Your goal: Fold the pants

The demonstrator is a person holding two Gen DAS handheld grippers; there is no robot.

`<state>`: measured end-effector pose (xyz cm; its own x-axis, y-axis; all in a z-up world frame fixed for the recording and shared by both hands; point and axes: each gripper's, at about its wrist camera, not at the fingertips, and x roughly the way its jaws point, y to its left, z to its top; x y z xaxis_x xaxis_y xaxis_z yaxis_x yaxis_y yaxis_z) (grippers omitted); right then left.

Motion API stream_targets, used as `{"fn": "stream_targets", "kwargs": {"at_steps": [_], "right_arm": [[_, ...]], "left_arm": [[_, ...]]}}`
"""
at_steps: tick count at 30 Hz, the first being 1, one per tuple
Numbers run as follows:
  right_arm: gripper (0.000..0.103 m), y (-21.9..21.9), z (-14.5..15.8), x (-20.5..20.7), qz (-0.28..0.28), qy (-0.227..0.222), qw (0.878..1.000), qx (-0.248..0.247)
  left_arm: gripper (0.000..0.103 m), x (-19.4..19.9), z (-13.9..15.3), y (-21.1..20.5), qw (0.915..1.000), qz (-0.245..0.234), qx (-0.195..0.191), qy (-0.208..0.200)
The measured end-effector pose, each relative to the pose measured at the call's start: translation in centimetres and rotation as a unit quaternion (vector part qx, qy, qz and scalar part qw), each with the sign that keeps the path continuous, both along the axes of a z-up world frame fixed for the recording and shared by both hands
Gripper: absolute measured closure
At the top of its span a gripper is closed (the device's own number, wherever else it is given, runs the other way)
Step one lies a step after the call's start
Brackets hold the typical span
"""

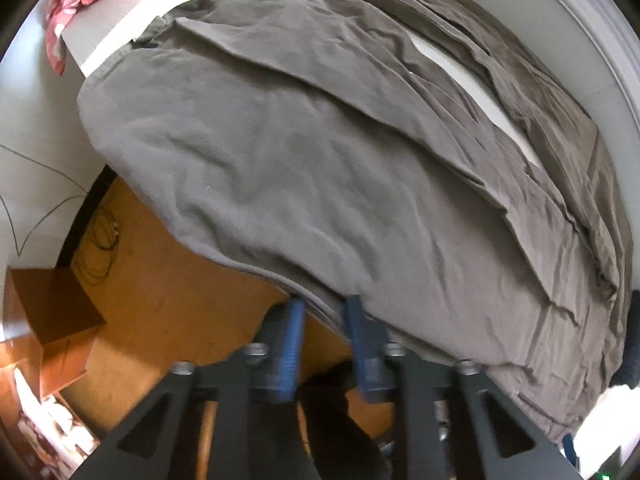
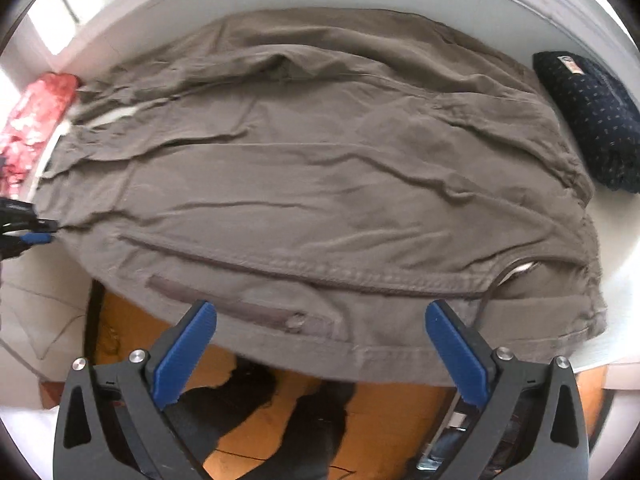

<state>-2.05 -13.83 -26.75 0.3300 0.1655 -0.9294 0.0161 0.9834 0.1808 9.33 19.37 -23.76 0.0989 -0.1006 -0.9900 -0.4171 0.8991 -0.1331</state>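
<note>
Grey-brown pants [image 2: 312, 168] lie spread and creased across a white surface [image 2: 400, 4], their near edge hanging off it just ahead of both sets of jaws. The left gripper [image 1: 326, 312] has its jaws drawn in, pinching that edge near the leg end; the right gripper [image 2: 320, 320] has its jaws spread, holding nothing, above the waistband. One leg seems laid over the other; by this reading, the crosswise folds remain.
</note>
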Motion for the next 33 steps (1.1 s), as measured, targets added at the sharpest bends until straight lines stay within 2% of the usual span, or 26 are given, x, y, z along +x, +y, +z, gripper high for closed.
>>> {"fn": "stream_targets", "kwargs": {"at_steps": [4,8,13,16,20,27,30,33], "right_arm": [[0.001,1.1,0.1,-1.6,0.017,-0.009,1.000,-0.004],[0.001,2.3,0.3,-2.3,0.032,-0.028,0.999,-0.019],[0.001,4.2,-1.2,-0.6,0.081,-0.018,0.996,-0.040],[0.001,4.2,-1.9,-0.5,0.081,-0.023,0.994,-0.077],[0.001,1.6,-2.3,0.1,0.035,-0.014,0.993,-0.110],[0.001,-4.1,-2.3,-0.3,-0.035,-0.018,0.993,-0.112],[0.001,-6.3,-3.1,-0.6,-0.072,-0.005,0.989,-0.127],[0.001,-8.9,-3.7,-1.4,-0.113,-0.002,0.987,-0.116]], "left_arm": [[0.091,0.2,1.8,-0.2,0.9999,0.008,-0.007,-0.010],[0.093,0.5,5.9,-0.1,0.9979,0.009,-0.028,-0.057],[0.093,2.3,10.0,-1.8,0.9938,-0.016,-0.032,-0.105],[0.093,3.0,11.6,-2.5,0.9916,-0.027,-0.036,-0.121],[0.093,3.5,12.3,-1.8,0.9899,-0.027,-0.034,-0.135],[0.095,3.0,12.3,-0.8,0.9891,-0.016,-0.041,-0.140],[0.095,3.0,12.3,-0.3,0.9891,-0.013,-0.031,-0.144],[0.095,3.1,12.7,0.3,0.9872,-0.013,0.002,-0.159]]}}
